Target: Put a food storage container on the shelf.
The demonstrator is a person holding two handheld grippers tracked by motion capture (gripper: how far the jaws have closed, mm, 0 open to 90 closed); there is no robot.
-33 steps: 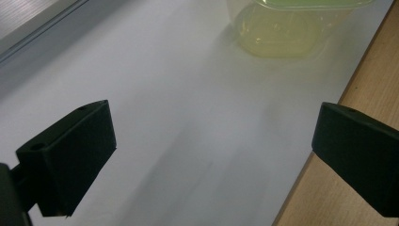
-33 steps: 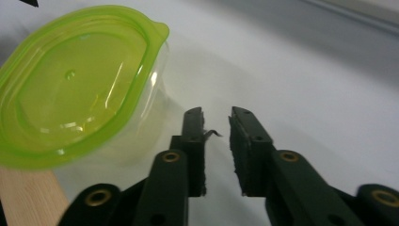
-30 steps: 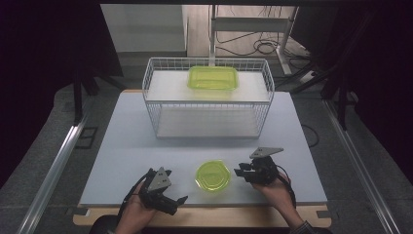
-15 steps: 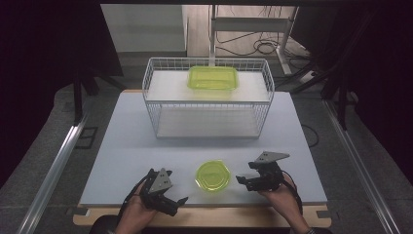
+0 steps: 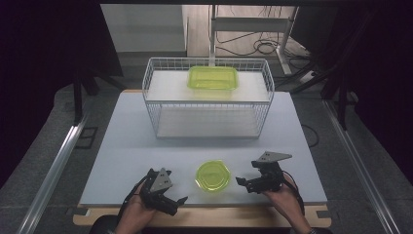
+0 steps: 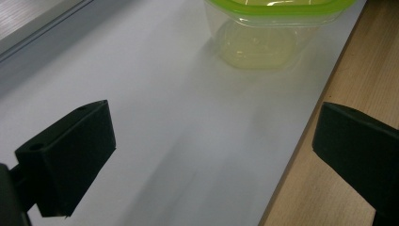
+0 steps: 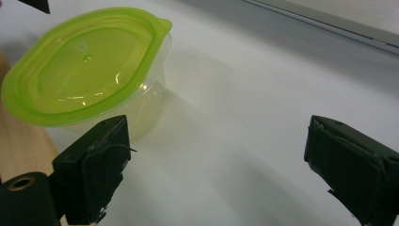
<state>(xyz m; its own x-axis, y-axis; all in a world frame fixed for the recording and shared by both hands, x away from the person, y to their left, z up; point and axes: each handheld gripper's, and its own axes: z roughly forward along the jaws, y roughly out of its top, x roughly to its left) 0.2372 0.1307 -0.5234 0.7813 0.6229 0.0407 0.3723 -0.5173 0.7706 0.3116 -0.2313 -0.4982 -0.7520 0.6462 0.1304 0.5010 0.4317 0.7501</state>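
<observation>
Having drawn back toward the bench (image 5: 146, 146) edge, the right hand-held gripper (image 5: 245, 184) stands wide apart; the left hand-held gripper (image 5: 178, 204) too. The clear container (image 5: 213, 175) carries a green lid.

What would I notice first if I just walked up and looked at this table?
Probably the round container with a bright green lid, sitting near the front edge of the white table between the left gripper and the right gripper, both with jaws open. Next, the white wire basket farther back, with a rectangular green-lidded container on its top shelf.
</observation>
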